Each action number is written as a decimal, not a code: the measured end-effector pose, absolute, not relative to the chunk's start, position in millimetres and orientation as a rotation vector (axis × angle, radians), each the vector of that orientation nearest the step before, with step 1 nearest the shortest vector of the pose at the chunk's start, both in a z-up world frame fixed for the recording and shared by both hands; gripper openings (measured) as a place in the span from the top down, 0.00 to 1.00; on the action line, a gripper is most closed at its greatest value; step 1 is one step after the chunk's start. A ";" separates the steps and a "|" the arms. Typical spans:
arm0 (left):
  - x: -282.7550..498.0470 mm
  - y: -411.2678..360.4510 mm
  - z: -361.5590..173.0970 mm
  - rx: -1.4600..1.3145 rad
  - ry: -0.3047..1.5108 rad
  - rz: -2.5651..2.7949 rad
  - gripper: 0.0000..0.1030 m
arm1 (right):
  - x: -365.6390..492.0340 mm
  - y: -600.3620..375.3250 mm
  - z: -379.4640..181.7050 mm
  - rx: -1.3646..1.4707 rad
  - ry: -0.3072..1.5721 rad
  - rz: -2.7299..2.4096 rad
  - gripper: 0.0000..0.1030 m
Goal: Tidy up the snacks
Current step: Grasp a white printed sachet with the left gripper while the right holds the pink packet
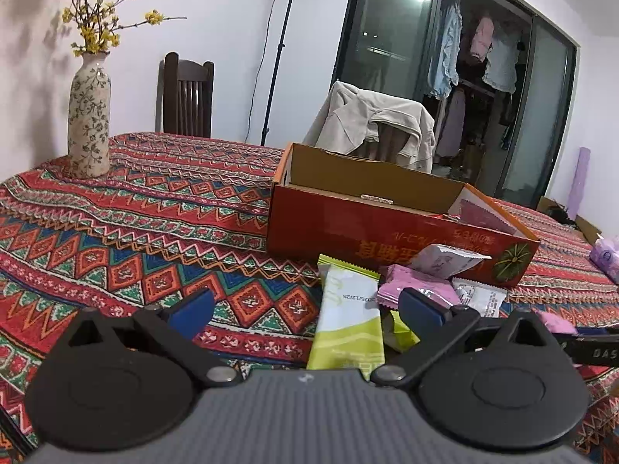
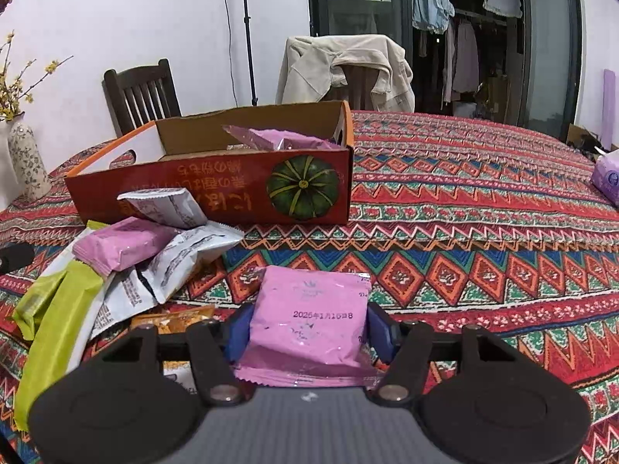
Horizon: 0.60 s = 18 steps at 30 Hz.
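On the patterned tablecloth point(image 2: 464, 232), the right gripper's point(image 2: 309, 328) jaws clamp a pink snack packet point(image 2: 309, 317) between them

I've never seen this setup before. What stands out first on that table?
The bright zigzag tablecloth covers everything. On it sits an open red box with a pumpkin picture, snack packets piled in front. Nearest, the right hand-held gripper has a pink packet between its blue pads.

The pink square foil snack packet point(image 2: 309, 317) bears a printed date, "2026年1月16日8" (last characters blurred). The green-and-white long wrapper point(image 1: 348, 324) reads "2025/12/25", upside down. Yellow inverted lettering on the red cardboard box point(image 2: 216, 189) is unreadable.
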<state>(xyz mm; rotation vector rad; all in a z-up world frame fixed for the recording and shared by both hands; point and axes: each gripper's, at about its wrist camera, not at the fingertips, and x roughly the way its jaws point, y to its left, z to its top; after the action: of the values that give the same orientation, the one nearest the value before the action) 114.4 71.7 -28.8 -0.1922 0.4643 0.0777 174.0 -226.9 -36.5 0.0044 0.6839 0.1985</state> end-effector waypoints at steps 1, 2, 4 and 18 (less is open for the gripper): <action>114.2 70.6 -27.8 -0.185 0.465 0.082 0.00 | 173.0 -228.1 -34.7 0.006 0.676 0.199 0.41; 114.2 70.4 -26.9 -0.180 0.465 0.085 0.00 | 171.9 -229.7 -32.6 0.008 0.667 0.200 0.41; 115.0 69.2 -23.9 -0.173 0.469 0.089 0.00 | 170.6 -232.9 -28.4 0.011 0.649 0.205 0.41; 142.3 19.1 5.6 -0.023 0.503 0.019 0.00 | 191.7 -249.5 -5.7 0.034 0.498 0.224 0.41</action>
<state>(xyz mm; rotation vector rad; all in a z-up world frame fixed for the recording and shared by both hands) 142.3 19.1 5.6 -0.0228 0.5030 0.0188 191.7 -249.5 -5.7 0.0336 0.4984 0.2238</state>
